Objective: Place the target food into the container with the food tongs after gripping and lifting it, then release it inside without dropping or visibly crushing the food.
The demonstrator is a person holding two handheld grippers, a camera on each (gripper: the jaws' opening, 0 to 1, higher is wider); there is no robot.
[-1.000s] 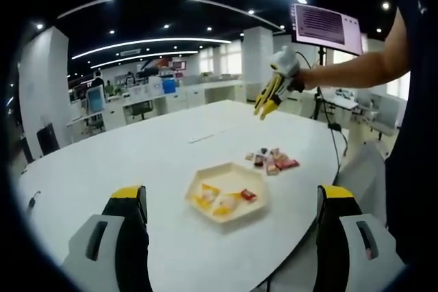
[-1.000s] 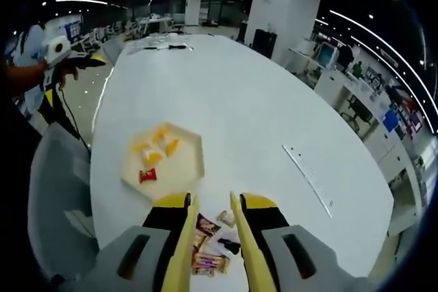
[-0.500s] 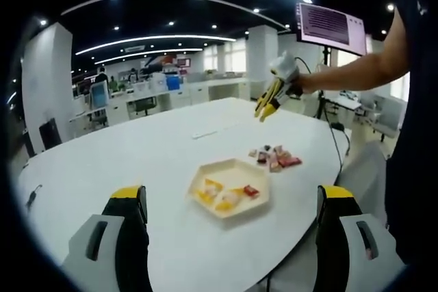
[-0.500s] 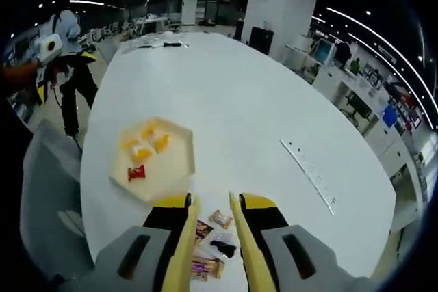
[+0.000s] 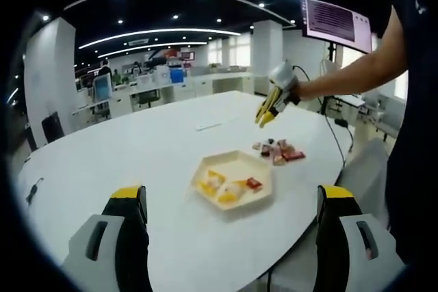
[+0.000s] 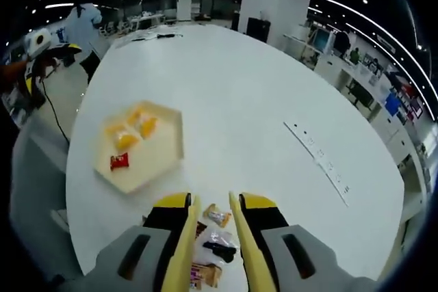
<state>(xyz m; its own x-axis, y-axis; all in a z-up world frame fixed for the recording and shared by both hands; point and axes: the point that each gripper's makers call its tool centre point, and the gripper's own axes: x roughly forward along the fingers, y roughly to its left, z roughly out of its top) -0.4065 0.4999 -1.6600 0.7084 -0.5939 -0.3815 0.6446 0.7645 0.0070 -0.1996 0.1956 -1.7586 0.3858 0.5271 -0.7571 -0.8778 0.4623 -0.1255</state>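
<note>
In the left gripper view, the left gripper (image 5: 229,234) has its jaws spread wide, nothing between them, above the near edge of a white table (image 5: 123,162). Past the jaws sits a pale hexagonal tray (image 5: 236,181) holding yellow-wrapped snacks (image 5: 220,188) and one red packet (image 5: 254,183). Just beyond the tray, towards the right, lies a small pile of loose snacks (image 5: 277,152) on the table. Above that pile hangs the right gripper (image 5: 265,115), yellow tongs pointing down, held by a person's bare arm (image 5: 349,73) reaching in from the right. A screen (image 5: 332,20) on a stand carries lines of writing too small to read.

In the right gripper view, the tray (image 6: 161,162) lies left of centre, with the yellow snacks (image 6: 133,128) and the red packet (image 6: 119,162) inside; any print on the wrappers is too small to read. The right gripper (image 6: 212,234) has its yellow tongs close together but not touching, clamping nothing. Between and below the tongs lies the pile of snacks (image 6: 217,241), on the table (image 6: 239,100), near the tray but outside it. A long white strip (image 6: 321,162) lies on the table to the right; its marks cannot be read.
</note>
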